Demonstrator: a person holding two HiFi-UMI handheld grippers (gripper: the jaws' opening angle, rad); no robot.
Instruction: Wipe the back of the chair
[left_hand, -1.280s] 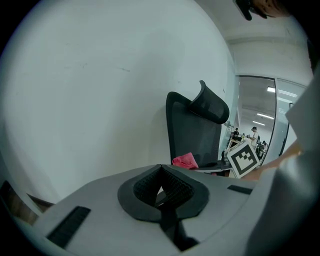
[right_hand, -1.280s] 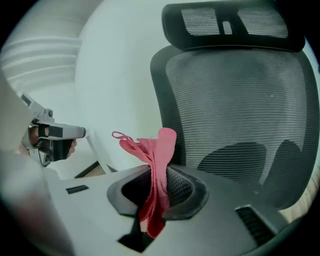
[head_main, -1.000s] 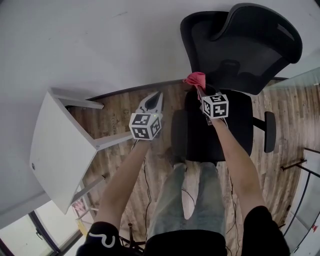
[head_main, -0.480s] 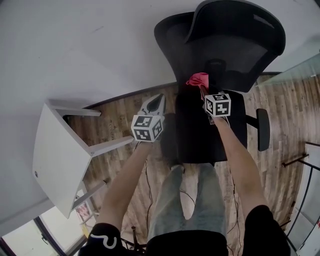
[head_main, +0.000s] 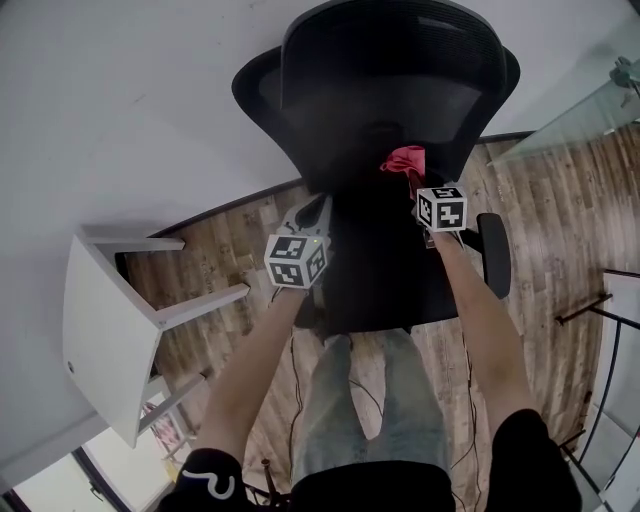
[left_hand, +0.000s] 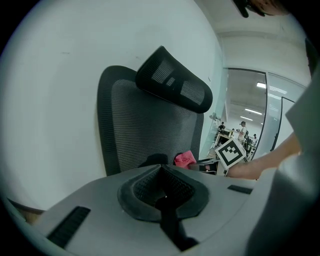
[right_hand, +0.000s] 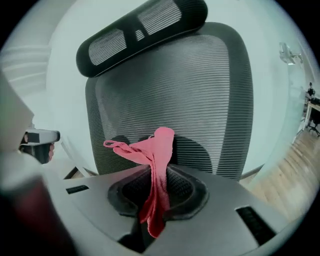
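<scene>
A black mesh office chair (head_main: 390, 110) faces me, its backrest (right_hand: 175, 100) and headrest (right_hand: 140, 30) upright against the white wall. My right gripper (head_main: 412, 178) is shut on a pink cloth (right_hand: 152, 165), which bunches out in front of the jaws close to the lower backrest. In the head view the pink cloth (head_main: 404, 160) sits over the lower middle of the backrest. My left gripper (head_main: 312, 212) hangs to the left of the chair seat, shut with nothing in it. From the left gripper view the backrest (left_hand: 145, 135) and the pink cloth (left_hand: 185, 159) show ahead.
A white table (head_main: 100, 330) stands at the left on the wood floor (head_main: 230, 240). A glass partition (head_main: 590, 100) is at the right. The chair's right armrest (head_main: 495, 255) sticks out near my right arm. My legs stand in front of the seat.
The chair has swung round in the head view, from turned to the right to facing me squarely. Both grippers kept their places and the cloth stayed in the right one.
</scene>
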